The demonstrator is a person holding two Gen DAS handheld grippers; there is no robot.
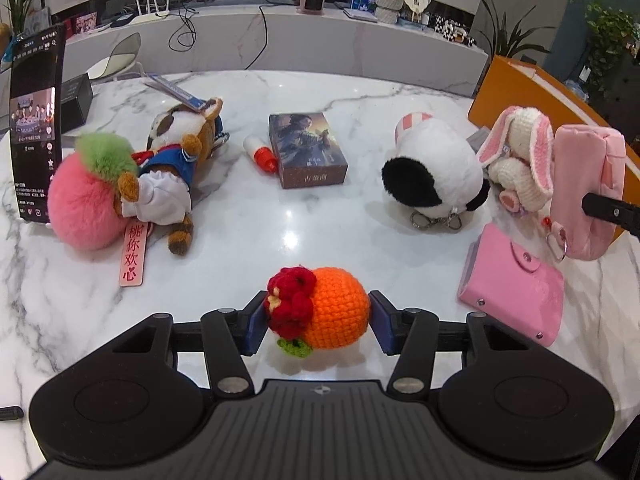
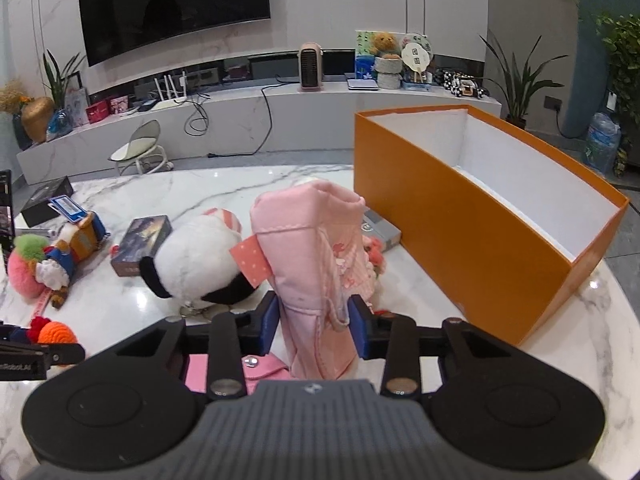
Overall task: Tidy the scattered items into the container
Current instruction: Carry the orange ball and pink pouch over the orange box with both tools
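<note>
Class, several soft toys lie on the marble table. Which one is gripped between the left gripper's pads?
The orange crocheted toy with red flowers: the left gripper clamps it; the other toys lie untouched.

The left gripper (image 1: 318,316) is clamping the crocheted orange toy (image 1: 336,312) between its blue pads. The right gripper (image 2: 313,324) is pinching the pink pouch (image 2: 316,276), apparently lifting it slightly, tilted downward.

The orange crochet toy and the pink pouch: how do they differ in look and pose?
The orange crochet toy is round, knitted, with a red flower; the pink pouch is long, smooth fabric. The toy sits low in the left gripper; the pouch stands upright in the right gripper, taller than the panda plush beside it. Shared: each is clamped between a gripper's blue pads, and neither is in the orange box yet.
</note>
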